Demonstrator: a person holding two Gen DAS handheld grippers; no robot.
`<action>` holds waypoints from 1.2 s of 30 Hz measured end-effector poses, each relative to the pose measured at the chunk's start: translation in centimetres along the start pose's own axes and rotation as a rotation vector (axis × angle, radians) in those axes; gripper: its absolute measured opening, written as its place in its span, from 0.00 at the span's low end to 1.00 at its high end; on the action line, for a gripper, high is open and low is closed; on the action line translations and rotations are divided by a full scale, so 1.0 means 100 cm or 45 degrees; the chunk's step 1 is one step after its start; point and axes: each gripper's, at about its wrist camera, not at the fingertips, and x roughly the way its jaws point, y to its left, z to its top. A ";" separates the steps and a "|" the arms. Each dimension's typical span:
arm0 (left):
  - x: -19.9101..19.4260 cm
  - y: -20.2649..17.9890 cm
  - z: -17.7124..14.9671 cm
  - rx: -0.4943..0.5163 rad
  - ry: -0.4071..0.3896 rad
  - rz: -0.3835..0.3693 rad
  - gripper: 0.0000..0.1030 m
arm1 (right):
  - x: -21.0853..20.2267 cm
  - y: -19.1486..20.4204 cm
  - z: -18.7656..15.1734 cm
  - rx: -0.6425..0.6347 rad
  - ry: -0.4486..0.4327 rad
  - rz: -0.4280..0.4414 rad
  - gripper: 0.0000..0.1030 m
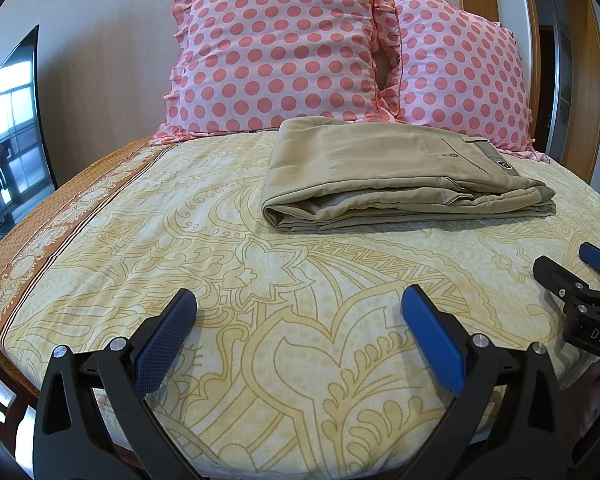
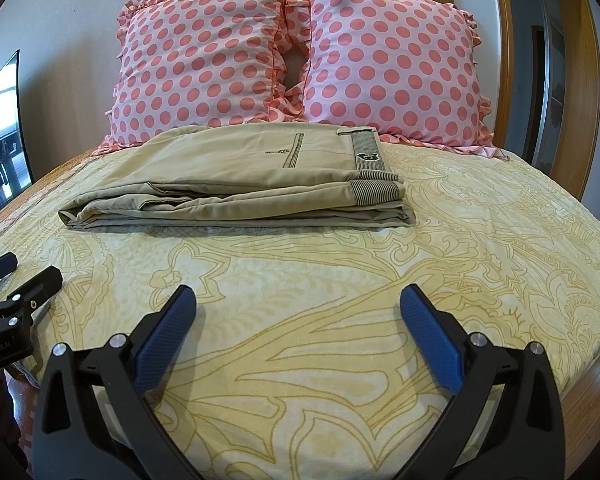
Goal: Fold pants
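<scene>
Item: khaki pants, lying as a compact multi-layer rectangle on the patterned bedspread of a bed, just in front of two pink polka-dot pillows; the far edge of the pants is close to or touching the pillow ruffles, which of the two cannot be told. The striped waistband sits at the right end of the pants in the right wrist view, with a back pocket beside it and stacked fold edges facing the cameras. Step in hand: judged to be the close of the task, since the pants already appear fully folded and neither tool touches them. Next move, as a judgement: at most a light squaring of the near edges of the pants, calling for a low, flat approach so the layers are not dragged apart; otherwise none. Left hand-held gripper: fingers spread wide, holding nothing, poised above the bedspread, well short of the pants and pointed toward them. Right hand-held gripper: fingers likewise spread, empty, nearer the viewer than the pants, level with and beside the left one.
</scene>
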 end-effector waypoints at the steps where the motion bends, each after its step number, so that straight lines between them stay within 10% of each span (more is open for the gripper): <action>1: 0.000 0.000 0.000 0.000 0.000 0.000 0.99 | 0.000 0.000 0.000 0.000 0.000 0.000 0.98; 36: 0.000 -0.001 0.002 -0.005 0.014 0.004 0.99 | 0.001 0.000 -0.001 0.000 -0.003 -0.001 0.98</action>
